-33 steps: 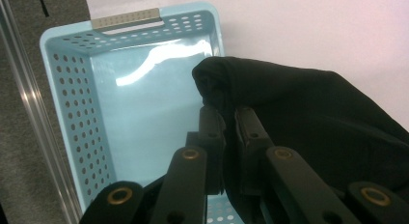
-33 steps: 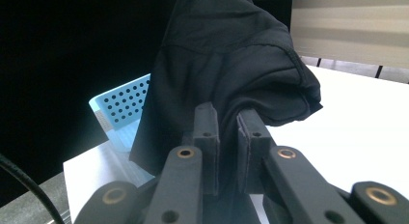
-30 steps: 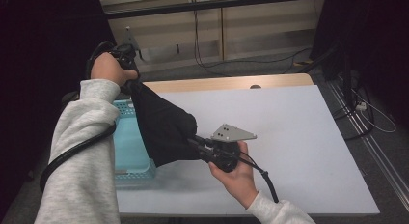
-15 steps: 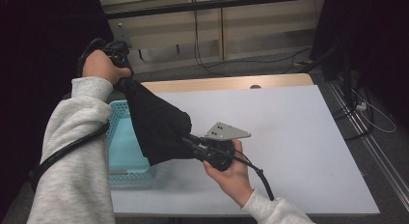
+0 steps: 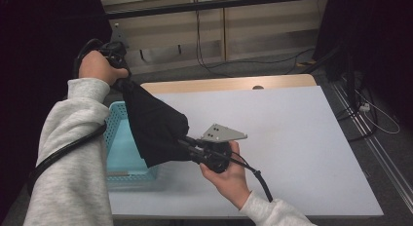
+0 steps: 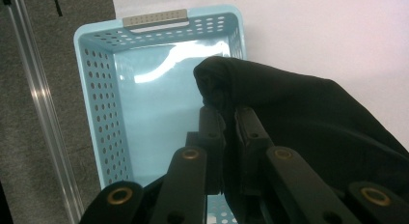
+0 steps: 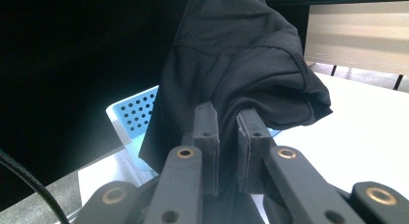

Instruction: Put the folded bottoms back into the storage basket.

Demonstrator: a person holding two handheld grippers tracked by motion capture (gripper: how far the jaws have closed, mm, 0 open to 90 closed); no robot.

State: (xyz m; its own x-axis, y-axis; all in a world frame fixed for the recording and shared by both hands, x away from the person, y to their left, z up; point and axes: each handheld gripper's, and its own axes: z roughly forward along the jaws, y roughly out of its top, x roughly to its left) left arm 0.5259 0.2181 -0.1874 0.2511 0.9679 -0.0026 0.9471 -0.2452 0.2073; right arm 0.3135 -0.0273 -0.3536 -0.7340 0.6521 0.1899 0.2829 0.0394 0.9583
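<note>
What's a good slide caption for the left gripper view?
Left hand-held gripper clamping a black cloth above an empty light-blue perforated basket.

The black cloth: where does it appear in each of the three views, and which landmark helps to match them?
High view: the black cloth hangs left of centre, stretched between the raised left gripper and the lower right gripper.
Left gripper view: centre to lower right, pinched between the fingers.
Right gripper view: upper centre, draping down into the fingers.
Shared landmark: the light blue basket.
</note>
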